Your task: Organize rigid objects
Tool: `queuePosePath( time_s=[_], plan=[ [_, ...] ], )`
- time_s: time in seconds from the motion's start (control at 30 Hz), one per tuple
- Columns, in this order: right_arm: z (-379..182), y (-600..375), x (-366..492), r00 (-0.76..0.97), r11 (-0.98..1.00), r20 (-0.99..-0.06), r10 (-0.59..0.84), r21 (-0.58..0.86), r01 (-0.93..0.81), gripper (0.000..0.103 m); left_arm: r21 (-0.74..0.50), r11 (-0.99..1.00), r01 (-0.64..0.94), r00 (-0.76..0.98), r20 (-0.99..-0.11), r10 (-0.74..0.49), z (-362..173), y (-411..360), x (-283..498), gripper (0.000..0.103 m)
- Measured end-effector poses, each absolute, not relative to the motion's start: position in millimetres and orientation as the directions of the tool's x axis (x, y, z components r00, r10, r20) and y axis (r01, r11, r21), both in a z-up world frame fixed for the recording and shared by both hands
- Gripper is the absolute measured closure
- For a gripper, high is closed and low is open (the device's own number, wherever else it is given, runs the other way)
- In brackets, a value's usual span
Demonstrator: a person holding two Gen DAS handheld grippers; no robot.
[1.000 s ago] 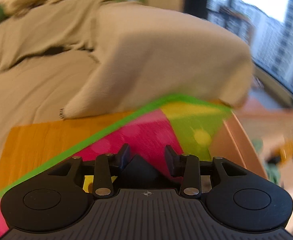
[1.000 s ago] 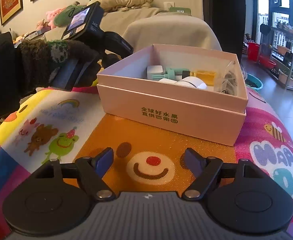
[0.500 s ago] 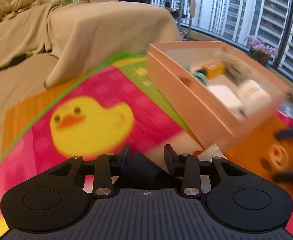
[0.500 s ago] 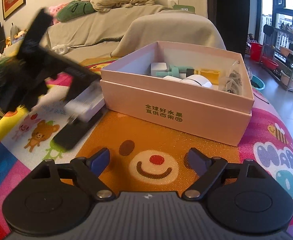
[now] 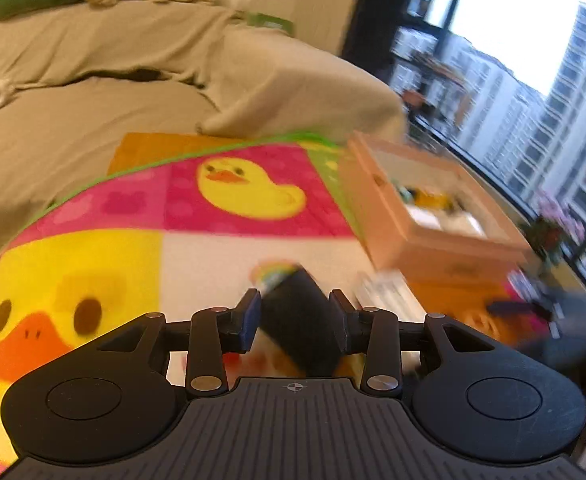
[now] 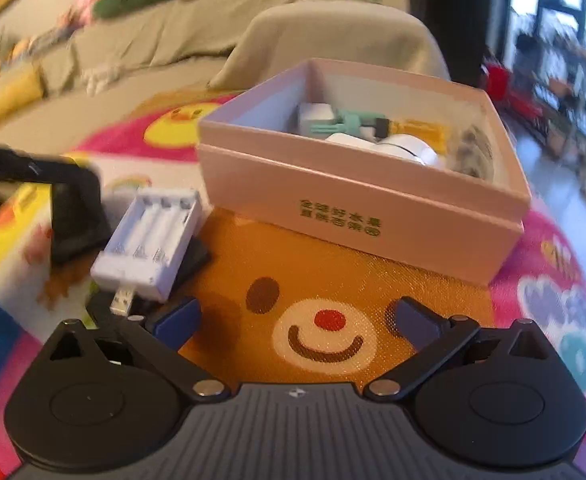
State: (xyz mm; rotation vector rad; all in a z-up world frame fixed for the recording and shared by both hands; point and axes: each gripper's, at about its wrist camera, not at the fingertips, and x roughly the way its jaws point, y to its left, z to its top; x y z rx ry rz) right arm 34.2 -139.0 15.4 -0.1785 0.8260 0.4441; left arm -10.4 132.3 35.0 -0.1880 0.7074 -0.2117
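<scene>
My left gripper point(image 5: 295, 301) is shut on a black block point(image 5: 301, 324) that sits tilted between its fingers, low over the play mat point(image 5: 93, 264). A white battery charger point(image 5: 385, 294) lies just right of it. In the right wrist view the charger point(image 6: 149, 244), its USB plug toward me, rests partly on a dark flat thing beside the pink box point(image 6: 357, 216). The black block point(image 6: 75, 216) enters from the left. My right gripper point(image 6: 297, 314) hangs over the bear print with its jaws opening wide and nothing between them.
The pink box holds a white plug, a teal piece, a yellow item and a white round thing point(image 6: 405, 146). A covered sofa point(image 6: 197, 40) runs behind the mat. Windows and shelves stand to the right point(image 6: 565, 60).
My left gripper swung from the sofa side across the mat to the box's left, still gripping the black block. A white charger now lies there. My right jaws have spread wider.
</scene>
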Motion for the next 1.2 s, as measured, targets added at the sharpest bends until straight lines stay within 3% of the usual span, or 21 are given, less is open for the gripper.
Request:
queuePosePath(
  time_s=[0.07, 0.23, 0.3, 0.33, 0.37, 0.43, 0.47, 0.8, 0.87, 0.93, 1.07, 1.2],
  plan=[
    [24, -139, 35, 0.557, 0.874, -0.746, 0.365, 0.067, -0.482, 0.005, -0.246, 0.954, 0.173, 0.708, -0.642, -0.294, 31, 127, -19, 0.062],
    [51, -114, 20, 0.634, 0.844, -0.624, 0.457, 0.081, -0.530, 0.005, -0.210, 0.964, 0.164, 0.673, -0.690, -0.265, 8, 116, -13, 0.062],
    [49, -98, 24, 0.619, 0.834, -0.629, 0.471, 0.090, -0.544, 0.011, -0.222, 0.965, 0.143, 0.687, -0.680, -0.258, 7, 116, -7, 0.062],
    [45, -91, 28, 0.596, 0.825, -0.646, 0.477, 0.094, -0.558, 0.024, -0.227, 0.965, 0.132, 0.692, -0.675, -0.254, 6, 117, -4, 0.062],
    [39, -84, 32, 0.567, 0.816, -0.673, 0.475, 0.095, -0.571, 0.044, -0.229, 0.966, 0.124, 0.699, -0.671, -0.249, 6, 119, -3, 0.062],
    [33, -83, 35, 0.529, 0.814, -0.709, 0.468, 0.113, -0.569, 0.055, -0.233, 0.966, 0.109, 0.712, -0.660, -0.239, 5, 121, 5, 0.062],
    [33, -88, 33, 0.537, 0.821, -0.704, 0.465, 0.115, -0.559, 0.056, -0.238, 0.966, 0.100, 0.716, -0.657, -0.236, 5, 121, 9, 0.062],
    [28, -188, 16, 0.625, 0.935, -0.734, 0.264, 0.035, -0.354, 0.055, -0.233, 0.972, 0.022, 0.748, -0.642, -0.171, 5, 118, 40, 0.062],
    [26, -197, 10, 0.631, 0.938, -0.734, 0.251, 0.023, -0.346, 0.036, -0.237, 0.971, 0.030, 0.743, -0.644, -0.180, 11, 113, 33, 0.062],
    [22, -202, 9, 0.642, 0.940, -0.727, 0.245, 0.016, -0.340, 0.025, -0.252, 0.965, 0.077, 0.743, -0.630, -0.224, 20, 104, 19, 0.062],
    [16, -195, 10, 0.677, 0.944, -0.697, 0.236, -0.001, -0.329, 0.014, -0.275, 0.941, 0.197, 0.698, -0.635, -0.332, 28, 79, -8, 0.062],
    [13, -193, 13, 0.687, 0.946, -0.685, 0.244, 0.013, -0.323, 0.011, -0.193, 0.944, 0.267, 0.646, -0.691, -0.324, 18, 45, -15, 0.062]
  ],
)
